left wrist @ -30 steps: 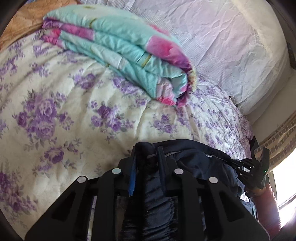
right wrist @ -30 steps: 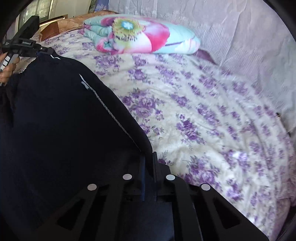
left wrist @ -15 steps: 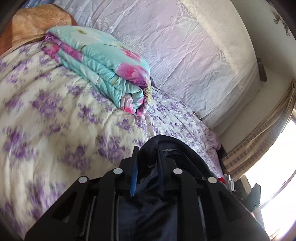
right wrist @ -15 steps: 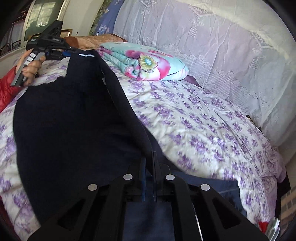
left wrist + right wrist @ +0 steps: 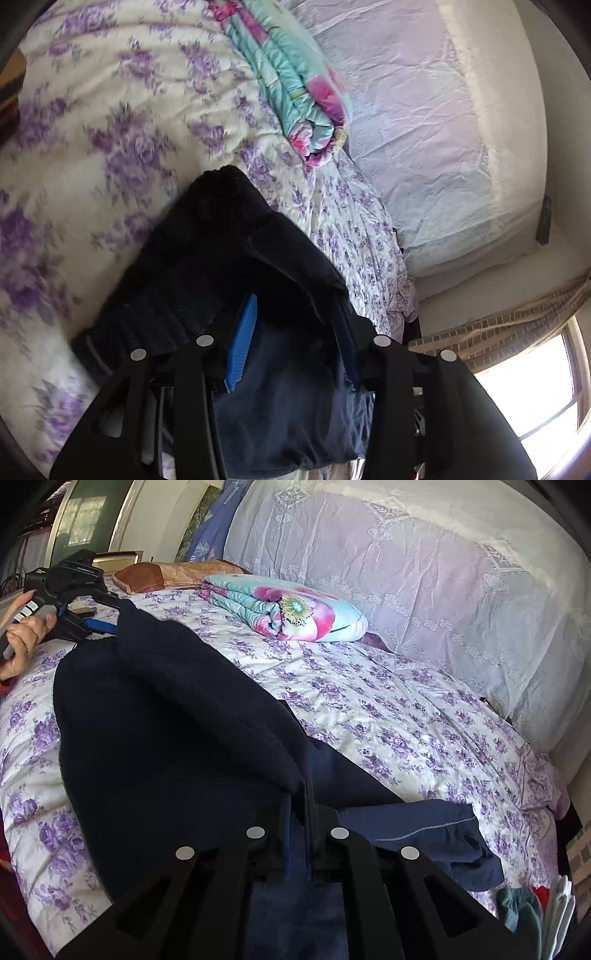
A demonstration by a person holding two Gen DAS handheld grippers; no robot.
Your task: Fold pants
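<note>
Right wrist view: your right gripper (image 5: 298, 805) is clamped on the dark navy pants (image 5: 166, 731), spread across the bed (image 5: 388, 709) with its purple-floral sheet. Your left gripper (image 5: 291, 325) has just been opening, pants fabric lying loose between its jaws. A folded floral quilt (image 5: 288, 613) rests near the lace-covered headboard (image 5: 424, 572).

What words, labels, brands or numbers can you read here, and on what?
No text is readable.
Left tool: white print on its black body, too small to read; its jaws have just been opening, with the pants between them.
Blue cloth behind the bed: white marks, too blurred to read.
</note>
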